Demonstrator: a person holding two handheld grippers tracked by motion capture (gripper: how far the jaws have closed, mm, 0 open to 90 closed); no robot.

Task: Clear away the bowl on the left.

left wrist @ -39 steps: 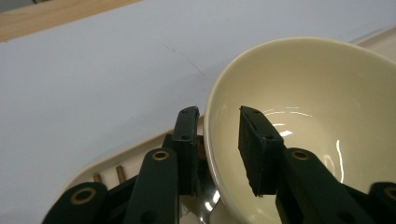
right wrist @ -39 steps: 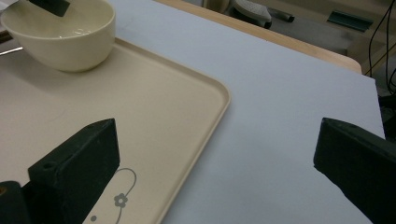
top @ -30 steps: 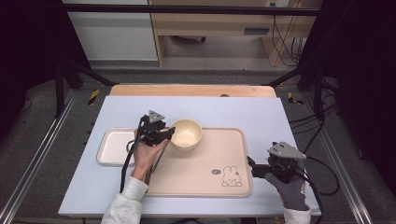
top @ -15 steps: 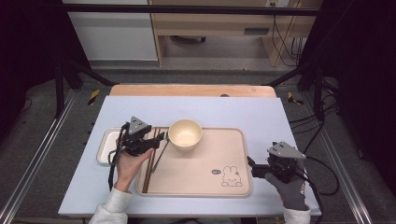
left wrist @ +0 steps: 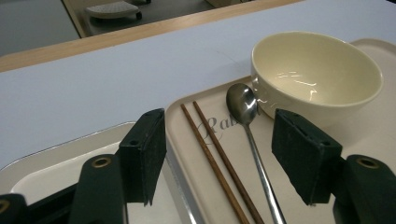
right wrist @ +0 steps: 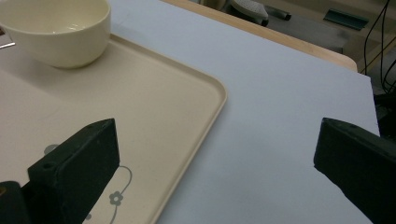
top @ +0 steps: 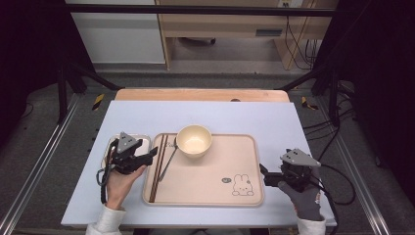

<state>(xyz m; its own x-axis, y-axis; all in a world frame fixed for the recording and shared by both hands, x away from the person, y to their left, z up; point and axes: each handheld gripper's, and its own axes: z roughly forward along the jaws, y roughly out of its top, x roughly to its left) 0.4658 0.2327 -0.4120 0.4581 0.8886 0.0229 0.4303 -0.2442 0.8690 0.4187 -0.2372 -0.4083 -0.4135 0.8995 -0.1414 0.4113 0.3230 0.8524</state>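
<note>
The pale blue-topped table with a wooden far edge [top: 205,115] carries a beige plastic tray [top: 205,181] between both grippers, and a small metal tray [top: 111,147] under the left gripper [top: 147,154].

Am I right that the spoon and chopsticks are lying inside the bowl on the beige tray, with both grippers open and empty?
Not quite. The spoon and chopsticks lie flat on the beige tray beside the bowl, not inside it; the left gripper view shows the bowl empty. The rest holds: the left gripper and right gripper are both open and empty.
</note>
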